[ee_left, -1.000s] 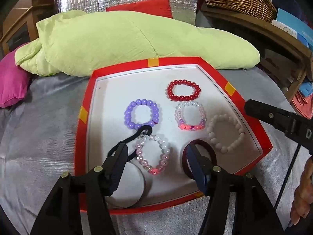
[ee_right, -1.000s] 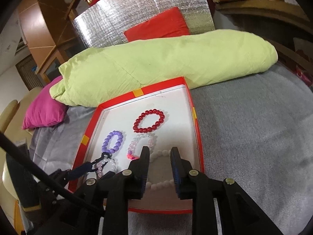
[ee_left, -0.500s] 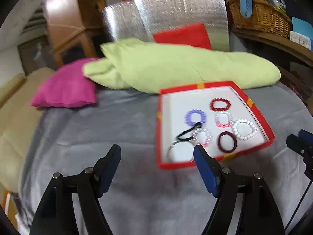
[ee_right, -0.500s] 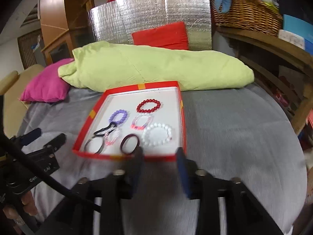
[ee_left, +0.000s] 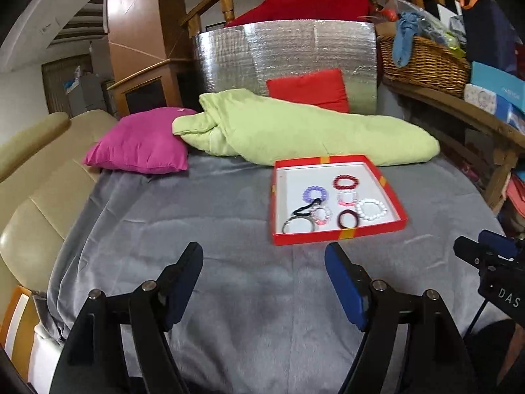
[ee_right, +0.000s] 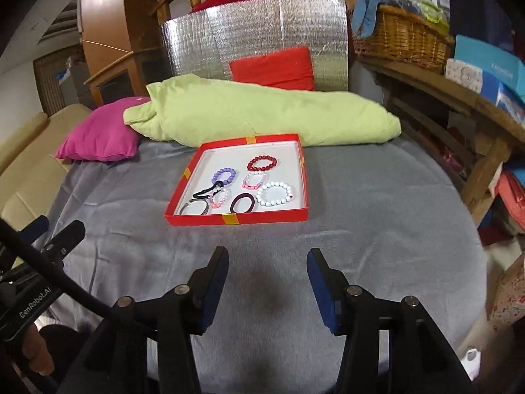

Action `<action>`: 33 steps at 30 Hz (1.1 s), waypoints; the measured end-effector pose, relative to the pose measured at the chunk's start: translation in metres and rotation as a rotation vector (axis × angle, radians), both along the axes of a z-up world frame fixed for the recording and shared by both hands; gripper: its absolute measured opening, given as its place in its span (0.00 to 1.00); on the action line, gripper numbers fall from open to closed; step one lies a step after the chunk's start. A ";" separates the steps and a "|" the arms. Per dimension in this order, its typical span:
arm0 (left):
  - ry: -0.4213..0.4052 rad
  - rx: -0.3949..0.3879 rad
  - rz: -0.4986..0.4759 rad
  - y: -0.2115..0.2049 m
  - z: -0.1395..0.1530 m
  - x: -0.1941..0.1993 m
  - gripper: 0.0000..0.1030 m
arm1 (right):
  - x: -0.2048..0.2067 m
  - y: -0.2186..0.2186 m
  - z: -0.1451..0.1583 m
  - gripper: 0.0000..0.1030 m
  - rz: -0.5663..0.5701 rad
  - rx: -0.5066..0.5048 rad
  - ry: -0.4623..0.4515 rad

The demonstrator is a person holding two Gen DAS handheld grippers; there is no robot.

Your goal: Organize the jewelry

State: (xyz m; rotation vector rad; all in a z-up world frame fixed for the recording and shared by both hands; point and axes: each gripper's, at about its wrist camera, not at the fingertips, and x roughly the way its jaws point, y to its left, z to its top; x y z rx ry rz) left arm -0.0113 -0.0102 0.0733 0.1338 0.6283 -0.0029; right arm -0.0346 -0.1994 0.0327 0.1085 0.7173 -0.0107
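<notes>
A red tray [ee_left: 331, 239] [ee_right: 236, 218] with a white floor lies on the grey blanket. In it are a red bead bracelet [ee_left: 346, 182] [ee_right: 262, 163], a purple one [ee_left: 314, 193] [ee_right: 224, 175], a white one [ee_left: 372, 209] [ee_right: 275, 193], two pink-clear ones, a dark maroon hair band [ee_left: 347, 218] [ee_right: 242, 203] and black bands [ee_left: 303, 211]. My left gripper [ee_left: 264, 262] is open and empty, well short of the tray. My right gripper [ee_right: 267, 264] is open and empty, also short of the tray.
A green quilt [ee_left: 295, 131] [ee_right: 256, 115] lies behind the tray, with a magenta pillow [ee_left: 141, 146] at its left and a red cushion [ee_left: 308, 90] against a silver panel. A wicker basket [ee_left: 423, 62] stands on a wooden shelf at the right. A beige sofa [ee_left: 29, 180] is at the left.
Both grippers have pulled back from over the tray to well in front of it. The right gripper has opened wider. The jewelry stays in the tray.
</notes>
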 end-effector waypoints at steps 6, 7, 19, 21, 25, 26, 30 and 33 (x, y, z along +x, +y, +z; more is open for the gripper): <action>-0.028 -0.008 -0.004 -0.002 0.013 -0.022 0.75 | -0.023 0.001 0.009 0.53 -0.003 -0.031 -0.024; -0.029 -0.006 -0.009 -0.003 0.014 -0.023 0.75 | -0.025 0.002 0.010 0.53 0.001 -0.029 -0.025; -0.037 0.007 -0.017 -0.002 0.020 -0.029 0.75 | -0.026 0.008 0.014 0.53 0.019 -0.032 -0.041; -0.035 0.006 -0.013 0.000 0.020 -0.029 0.75 | -0.026 0.010 0.014 0.53 0.023 -0.036 -0.041; -0.033 0.005 -0.011 0.002 0.019 -0.029 0.75 | -0.025 0.012 0.014 0.53 0.027 -0.035 -0.044; -0.031 0.005 -0.010 0.002 0.019 -0.028 0.75 | -0.025 0.013 0.014 0.53 0.027 -0.035 -0.045; -0.024 0.005 -0.012 0.003 0.016 -0.029 0.75 | -0.024 0.015 0.013 0.53 0.033 -0.038 -0.043; -0.018 -0.001 -0.011 0.005 0.014 -0.027 0.75 | -0.023 0.017 0.012 0.53 0.033 -0.046 -0.040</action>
